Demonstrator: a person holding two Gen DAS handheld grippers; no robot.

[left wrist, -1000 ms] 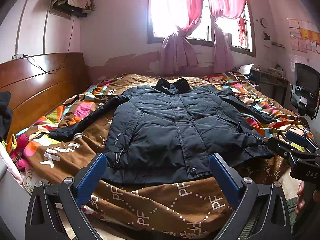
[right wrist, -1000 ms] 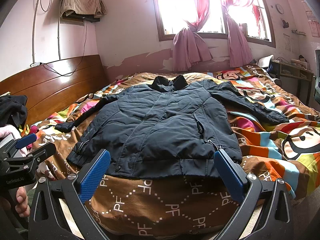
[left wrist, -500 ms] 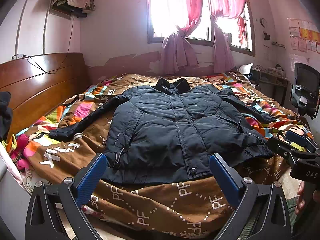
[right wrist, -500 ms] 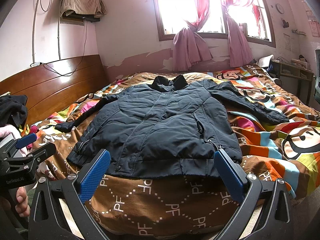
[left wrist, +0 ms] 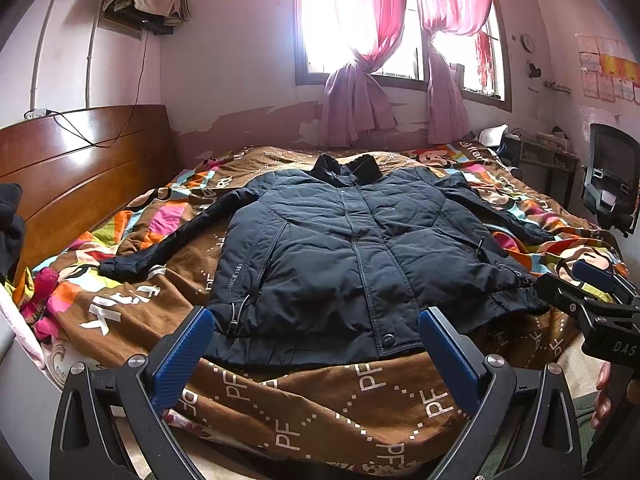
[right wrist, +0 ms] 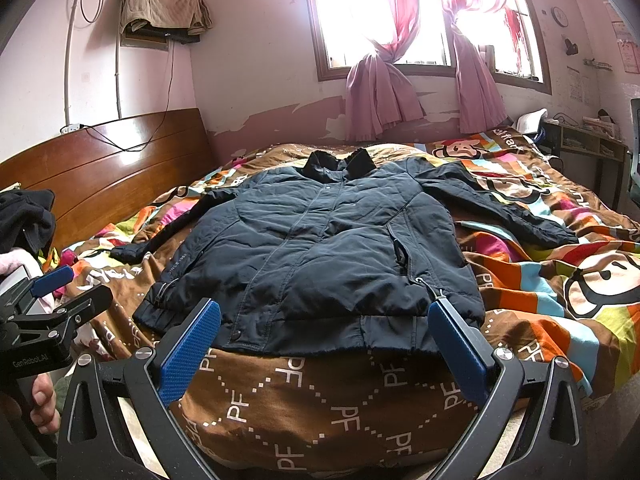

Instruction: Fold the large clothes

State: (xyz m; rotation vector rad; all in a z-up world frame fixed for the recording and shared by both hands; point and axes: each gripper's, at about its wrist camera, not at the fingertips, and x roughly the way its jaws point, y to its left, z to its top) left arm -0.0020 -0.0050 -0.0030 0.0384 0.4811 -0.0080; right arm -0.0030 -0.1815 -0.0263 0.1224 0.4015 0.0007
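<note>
Both claws hang wide open and empty at the foot of the bed: the left claw point(left wrist: 316, 354) frames the hem of the dark navy padded jacket point(left wrist: 352, 256) between its blue pads, and the right claw point(right wrist: 324, 342) does the same from a little further to the right. That jacket lies front-up and zipped across the patterned bedspread point(left wrist: 320, 404), collar point(left wrist: 346, 166) toward the window, hem nearest the claws, with its left-hand sleeve point(left wrist: 176, 236) stretched out toward the wooden headboard point(left wrist: 80, 168) and the other sleeve point(right wrist: 504, 208) angled off to the opposite side. By my reading, folding has not begun; this is the poised start, with the garment spread and neither claw touching cloth. The next move likely calls for reaching forward to a sleeve cuff or a hem corner, closing on the puffy fabric deeply enough that the slick shell does not slip, then carrying it over the body of the jacket. Beyond the jacket sit pink curtains point(left wrist: 360, 112), a black office chair point(left wrist: 612, 184) at the right, and a brown garment point(right wrist: 160, 4) draped on a wall shelf. Compared with the frames half a second and a second ago, nothing differs: both claws hold the same pose and spread, and the jacket lies just as it did.
</note>
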